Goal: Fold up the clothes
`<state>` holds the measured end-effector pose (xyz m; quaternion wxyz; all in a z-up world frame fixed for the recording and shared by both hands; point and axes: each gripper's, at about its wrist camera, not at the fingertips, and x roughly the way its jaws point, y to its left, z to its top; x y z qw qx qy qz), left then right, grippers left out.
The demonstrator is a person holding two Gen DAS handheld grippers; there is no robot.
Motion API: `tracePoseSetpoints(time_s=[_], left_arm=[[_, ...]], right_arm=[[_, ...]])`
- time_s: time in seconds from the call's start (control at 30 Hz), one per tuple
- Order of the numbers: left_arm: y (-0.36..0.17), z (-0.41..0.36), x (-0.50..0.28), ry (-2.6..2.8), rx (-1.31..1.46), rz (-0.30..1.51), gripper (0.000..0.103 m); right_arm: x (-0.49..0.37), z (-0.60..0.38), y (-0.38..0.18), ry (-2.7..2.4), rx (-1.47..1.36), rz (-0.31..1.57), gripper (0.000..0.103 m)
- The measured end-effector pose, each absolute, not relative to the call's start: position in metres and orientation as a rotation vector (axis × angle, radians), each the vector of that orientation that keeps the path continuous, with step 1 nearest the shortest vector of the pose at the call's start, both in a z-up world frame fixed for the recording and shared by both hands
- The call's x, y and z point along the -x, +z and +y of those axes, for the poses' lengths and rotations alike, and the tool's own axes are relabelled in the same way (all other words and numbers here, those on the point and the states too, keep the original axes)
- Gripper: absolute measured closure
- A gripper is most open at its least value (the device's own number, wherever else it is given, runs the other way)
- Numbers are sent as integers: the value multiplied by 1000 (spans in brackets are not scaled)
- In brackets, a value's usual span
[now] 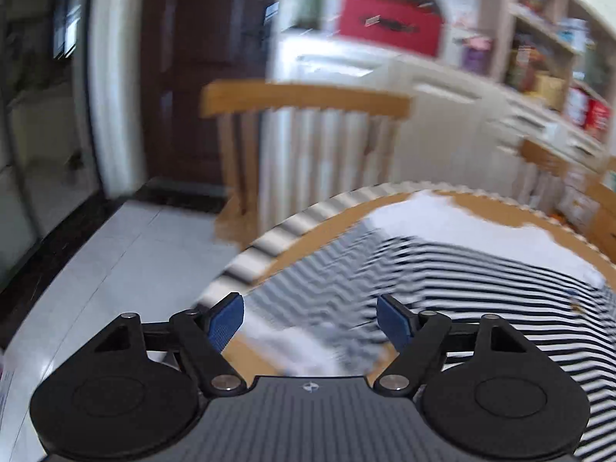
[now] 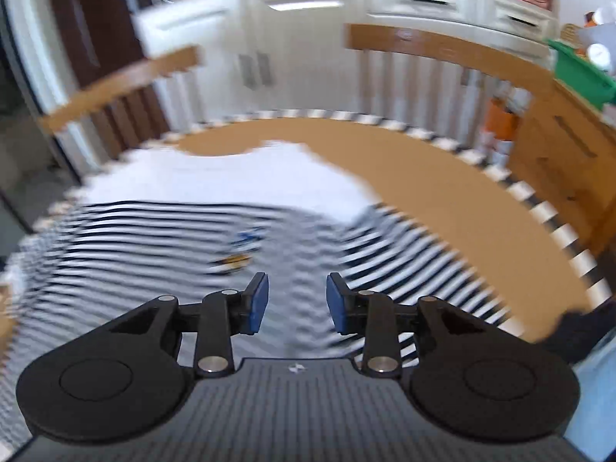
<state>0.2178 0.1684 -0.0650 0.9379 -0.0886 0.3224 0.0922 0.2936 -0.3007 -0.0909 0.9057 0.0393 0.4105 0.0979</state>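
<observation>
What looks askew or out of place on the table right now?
Nothing damaged or spilled. The striped shirt lies spread but rumpled on the wooden table, not yet folded. Both the left gripper and right gripper are open and empty.

Wooden chairs (image 2: 442, 48) ring the table (image 2: 442, 192); white cabinets (image 2: 308, 30) behind.

We see our left gripper (image 1: 310, 317) with jaws apart and empty, above a striped shirt (image 1: 442, 281), on a wooden table (image 1: 292, 258), chair (image 1: 304, 100) behind.
</observation>
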Motion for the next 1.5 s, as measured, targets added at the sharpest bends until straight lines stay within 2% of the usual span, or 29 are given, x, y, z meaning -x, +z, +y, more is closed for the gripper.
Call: tracePoseSetpoints(time_s=[0.07,0.13,0.27,0.33,0.47,0.57,0.6,0.7,0.73,0.83,1.0,1.17,1.23,1.27,1.3,1.33,1.37,1.4,1.43,1.5], left_arm=[[-73,183,-222,201,233,683,34],[-81,192,-231,207,281,703,43],[-94,199,-256,217,312,723,51],[-98,187,-265,272,162,730,95],[-101,179,-271,409,-23,703,96],[-101,194,-273,405,21,699,94],[-100,199,-273,384,43,699,89],[-87,204,-261,360,75,677,58],[-79,204,-250,375,95,657,54],[-59,193,-199,314,185,676,49],[-58,140,-108,94,184,851,46],[-77,94,-56,40,95,1004,33],[-79,87,-41,60,32,1010,24],[-80,86,-33,70,7,1016,23],[-80,86,-28,73,24,1007,27],[-80,84,-24,72,27,992,41],[-77,81,-19,48,10,973,59],[-75,78,-17,13,13,973,95],[-73,75,-17,23,34,992,98],[-72,72,-13,37,45,1004,98]], right_arm=[[-267,-275,-97,264,-108,831,63],[-245,-257,-108,303,-102,845,58],[-215,-234,-114,331,-141,881,56],[-202,-224,-114,338,-169,898,55],[-183,-222,-106,306,-191,920,55],[-164,-224,-90,274,-208,927,54],[-160,-227,-91,264,-215,933,54],[-144,-238,-86,247,-201,929,54],[-138,-242,-84,240,-191,925,54],[-118,-253,-85,221,-138,925,54],[-85,-276,-94,158,-140,982,55],[-54,-288,-101,139,-145,1051,55],[-43,-287,-103,144,-138,1082,55],[-38,-287,-105,138,-130,1104,54],[-34,-285,-108,124,-117,1131,54],[-30,-282,-108,120,-107,1118,55],[-27,-279,-108,125,-89,1108,63],[-25,-277,-107,139,-63,1105,79],[-24,-274,-106,153,-38,1101,94],[-22,-279,-104,143,-47,1117,94]])
